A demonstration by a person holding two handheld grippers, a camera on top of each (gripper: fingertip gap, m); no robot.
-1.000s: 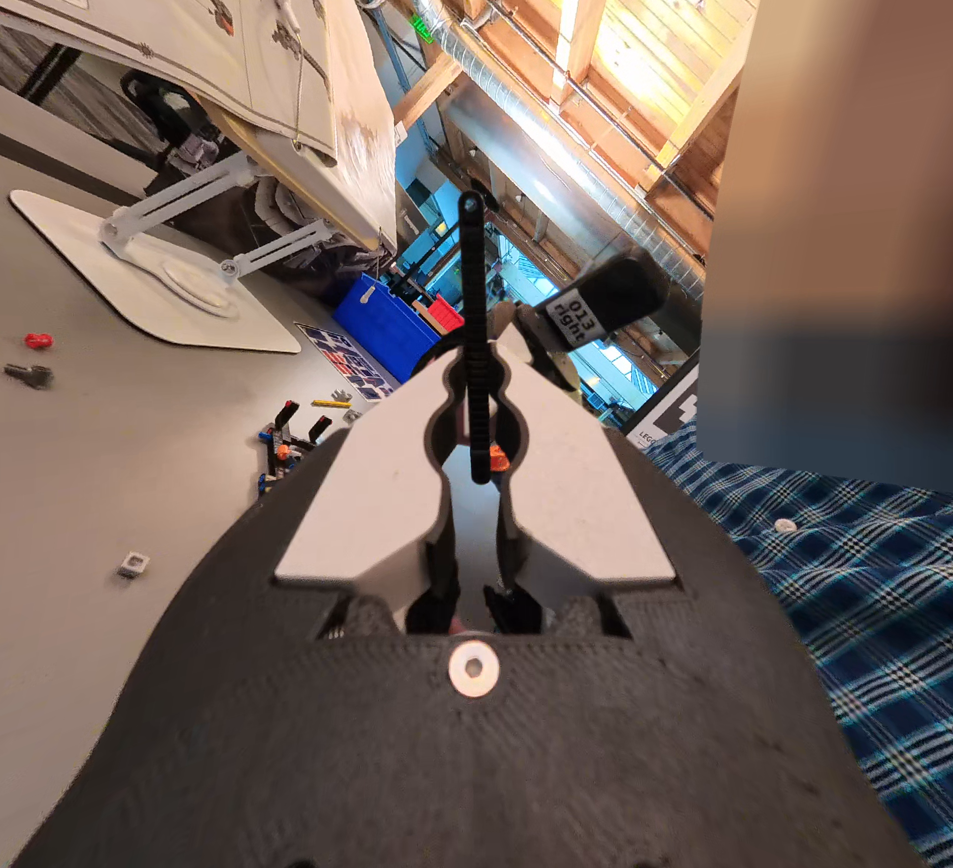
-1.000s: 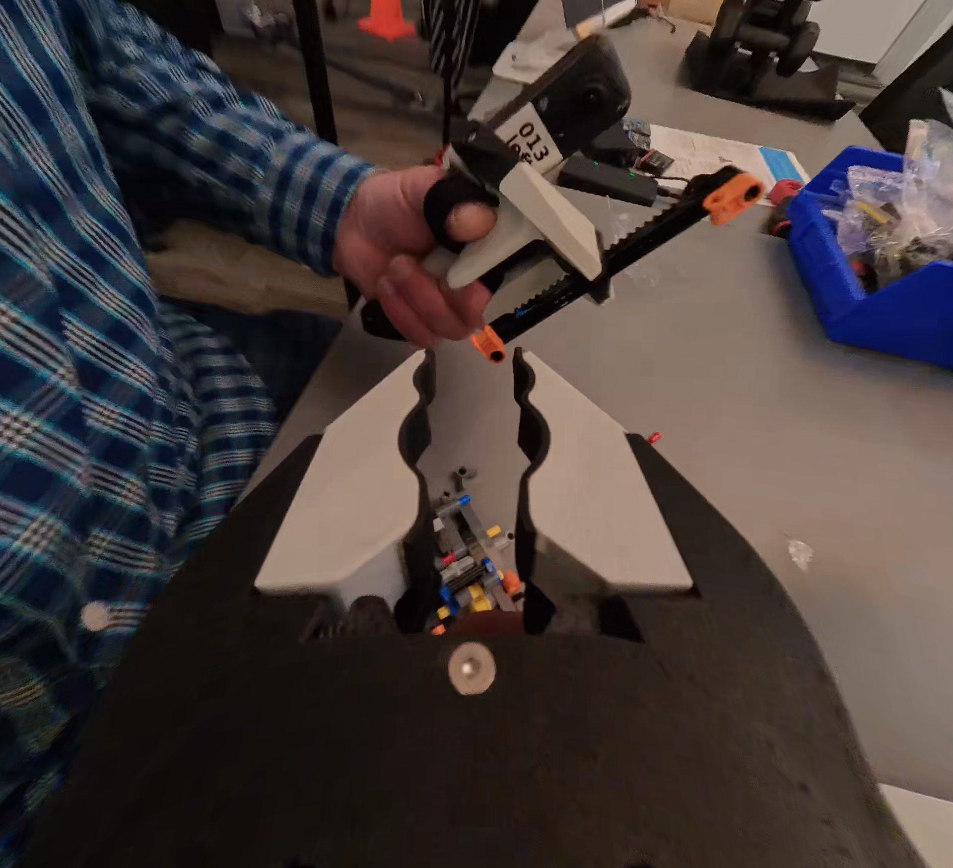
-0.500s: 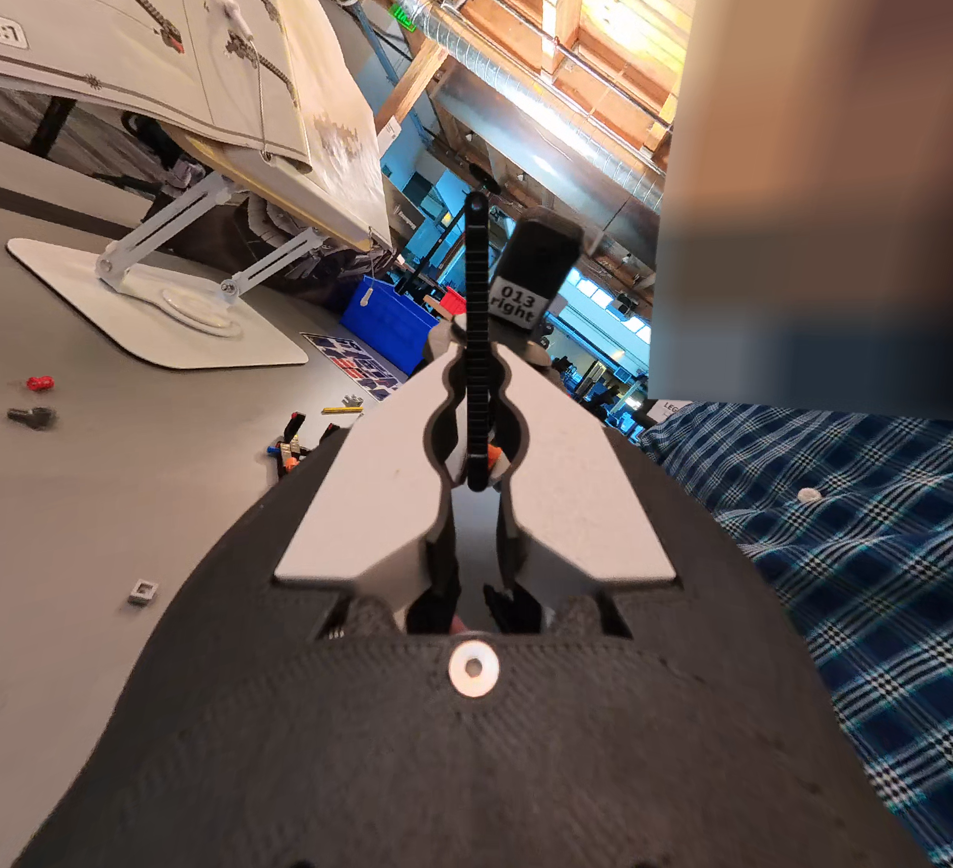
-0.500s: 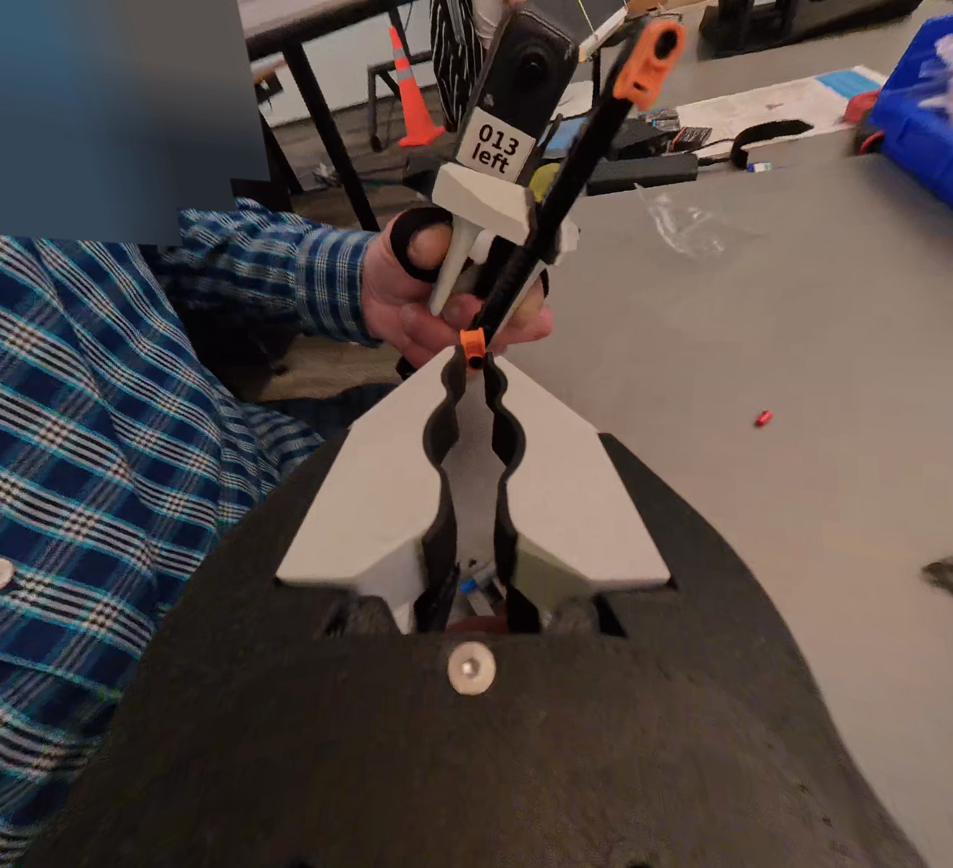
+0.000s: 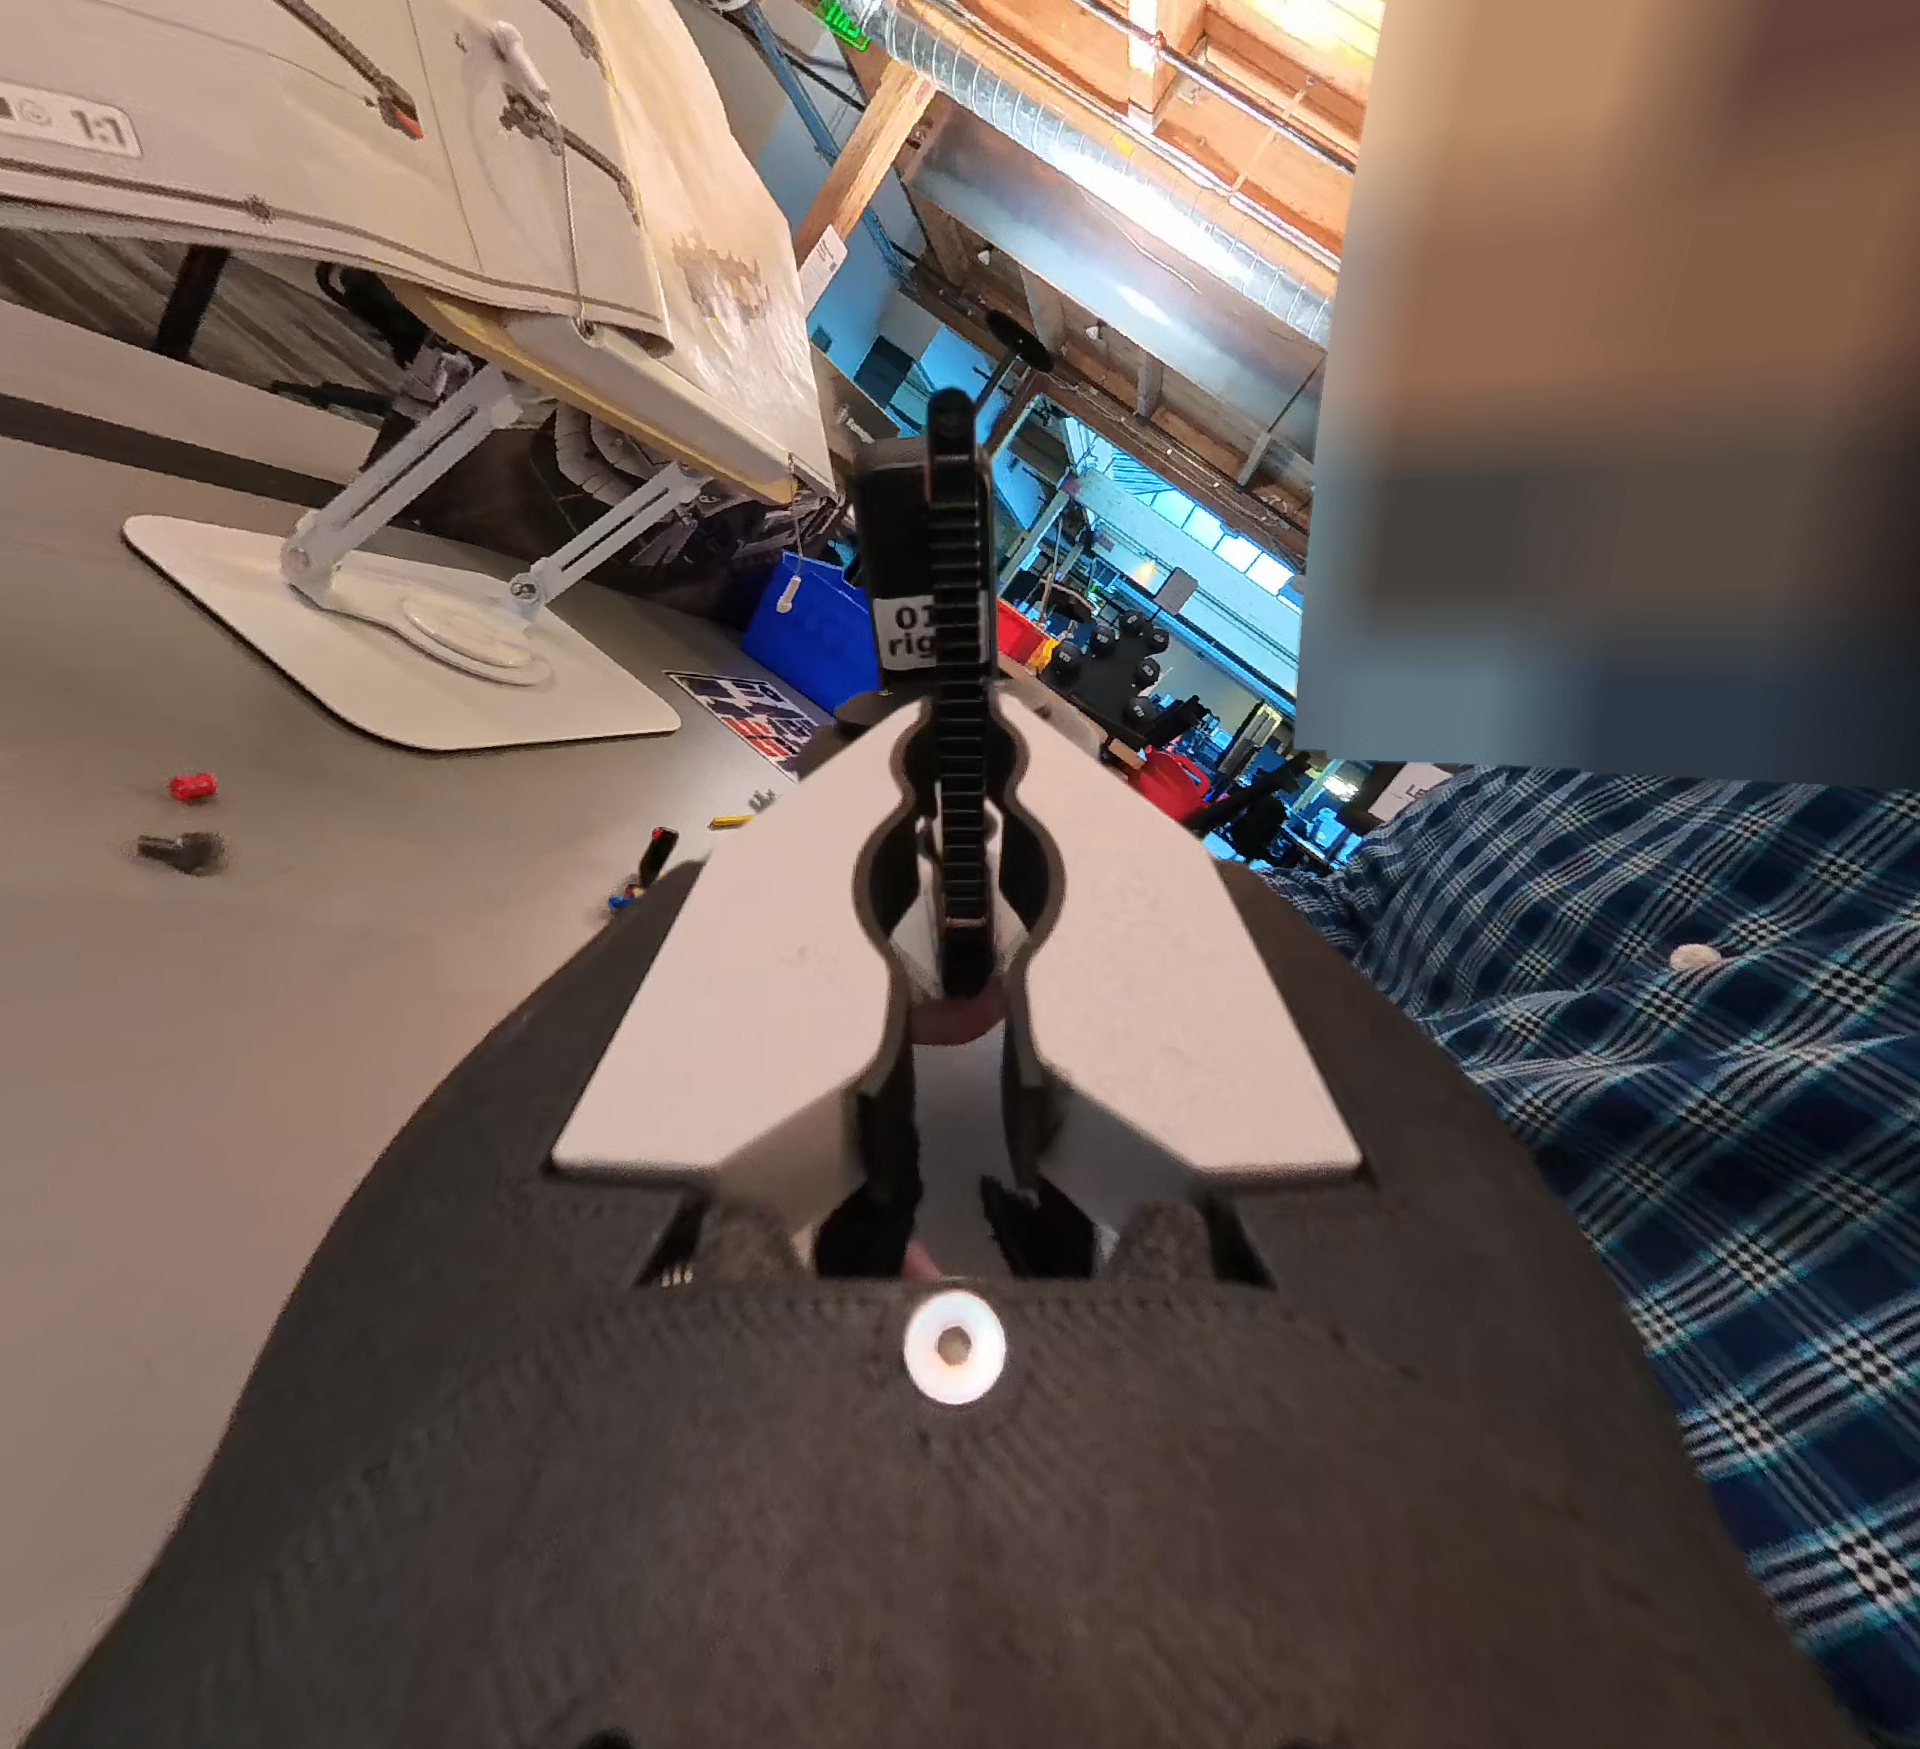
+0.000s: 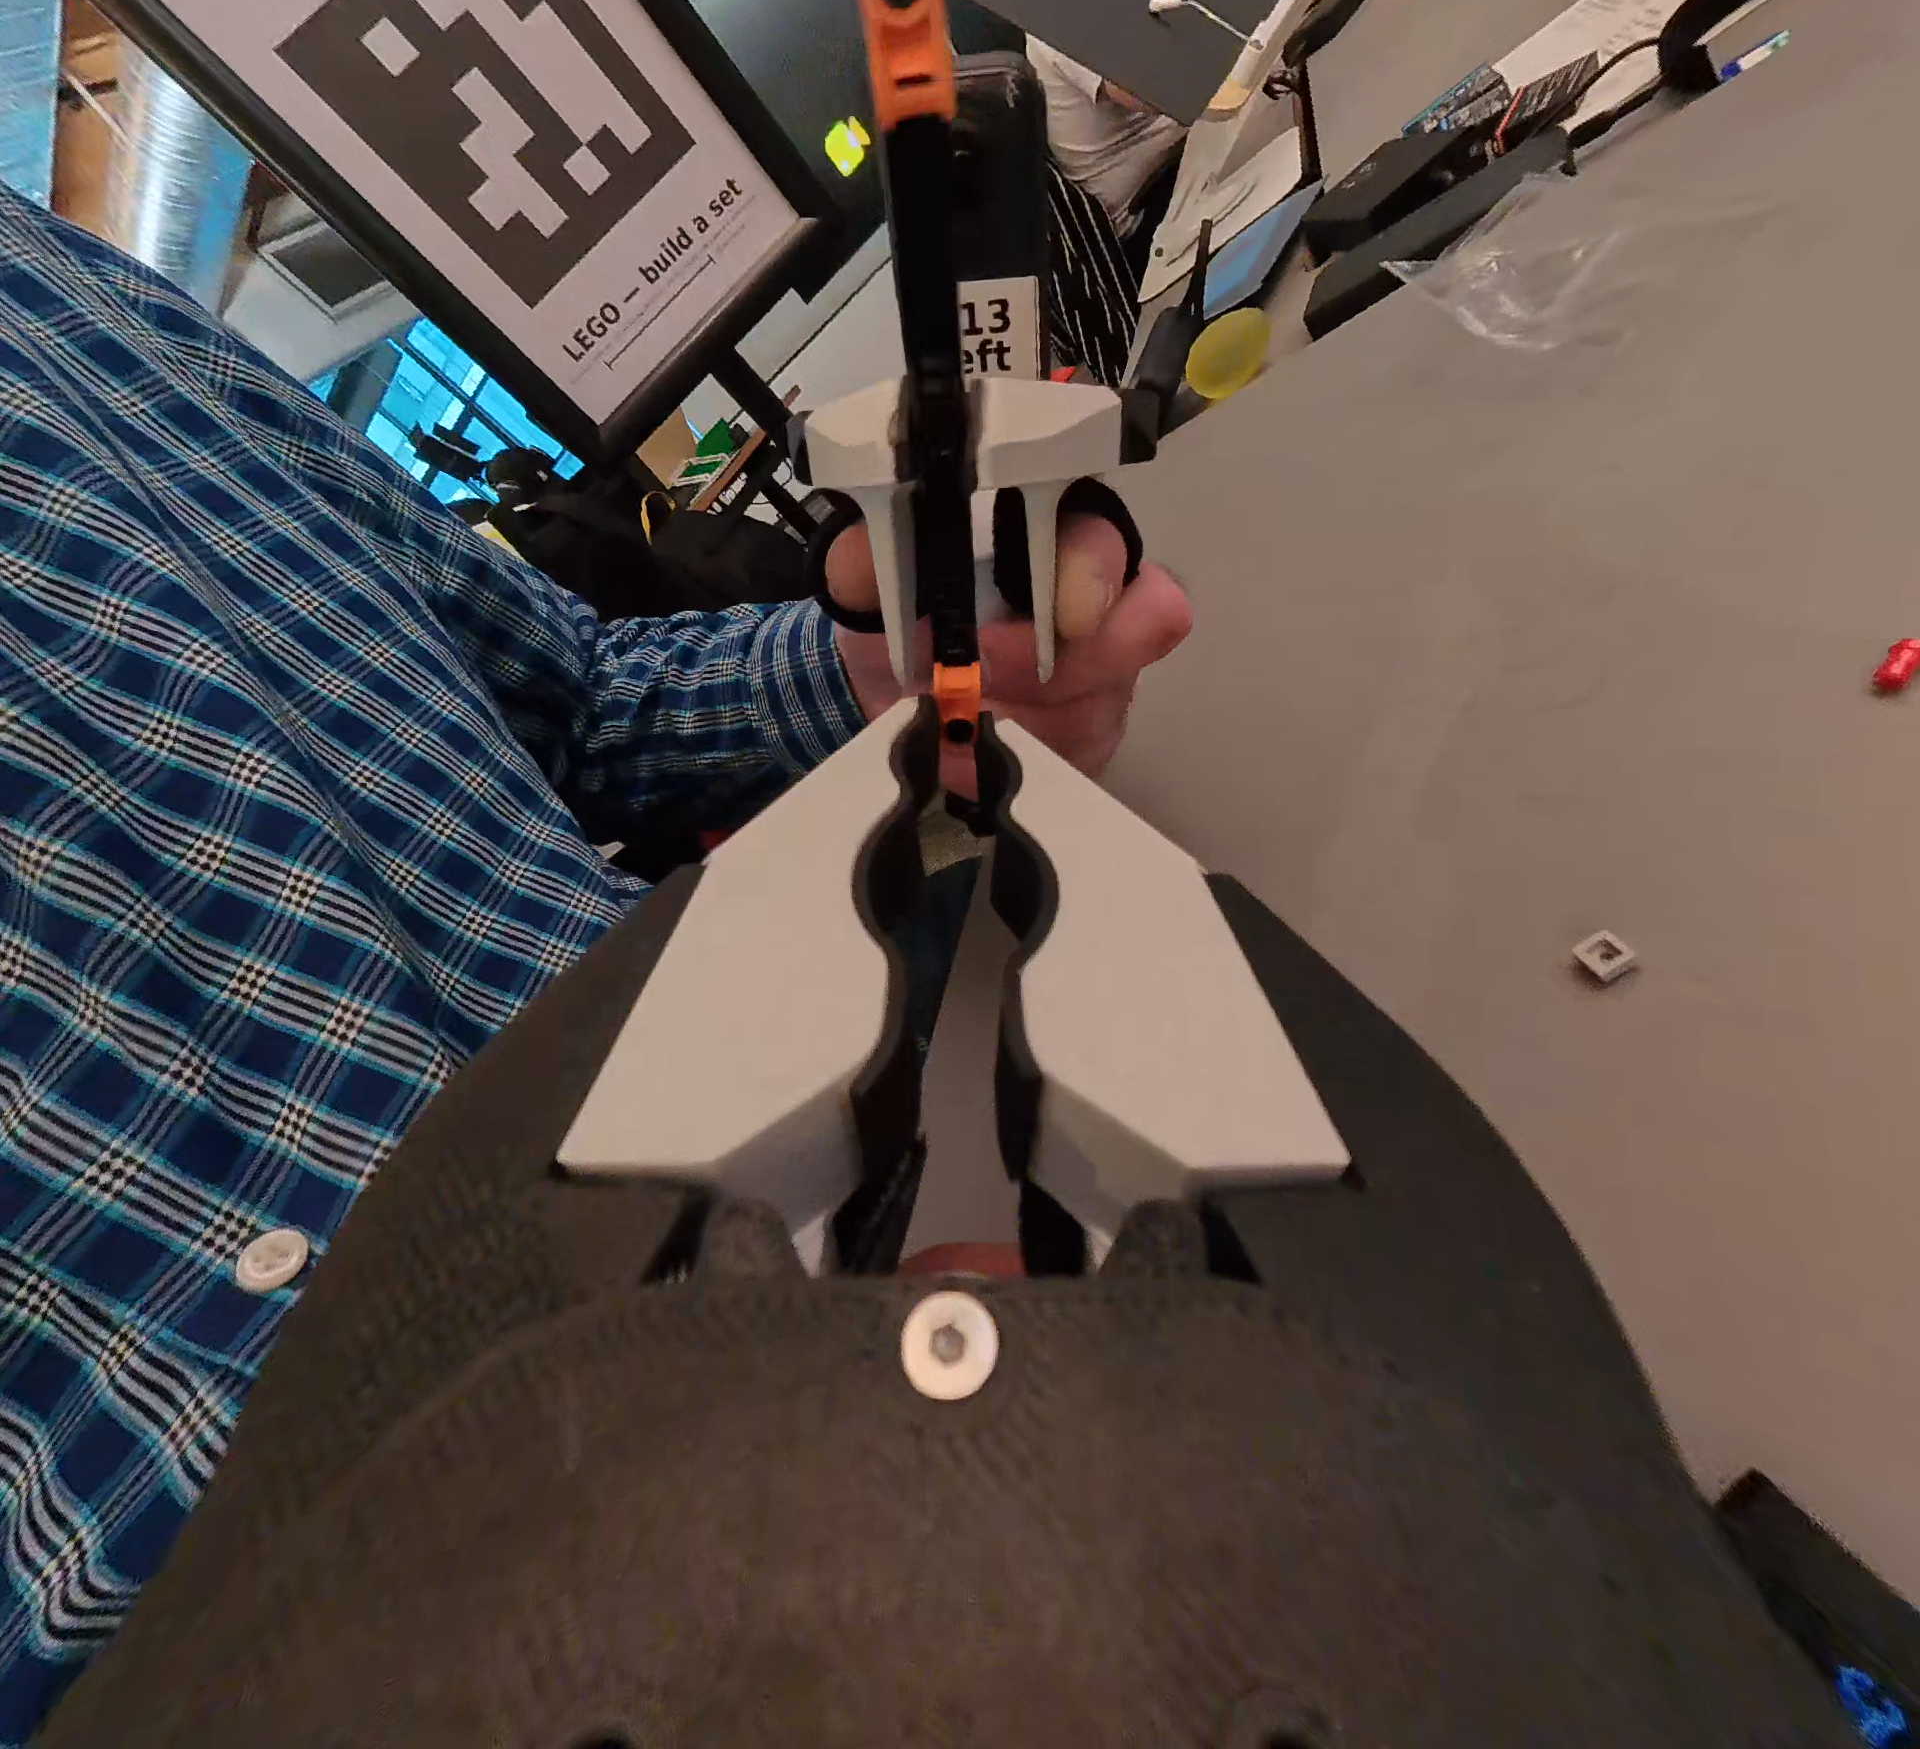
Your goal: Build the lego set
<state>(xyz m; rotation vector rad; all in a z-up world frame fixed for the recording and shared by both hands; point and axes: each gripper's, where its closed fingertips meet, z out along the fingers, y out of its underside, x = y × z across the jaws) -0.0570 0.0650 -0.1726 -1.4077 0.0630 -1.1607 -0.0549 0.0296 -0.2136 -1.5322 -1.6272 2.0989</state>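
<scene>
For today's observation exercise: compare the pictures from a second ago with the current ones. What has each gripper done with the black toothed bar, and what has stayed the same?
The right gripper has come up and shut on the small orange end piece of the black toothed bar; earlier it was open and apart. The bar has swung from slanted to upright. The left gripper stays clamped on it, and the loose red piece stays on the grey table.

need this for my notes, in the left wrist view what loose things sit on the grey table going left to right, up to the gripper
Black pin → red piece → white base of the booklet stand → sticker sheet → blue bin, which sits farther back, then the left gripper clamped on the black toothed beam.
</scene>
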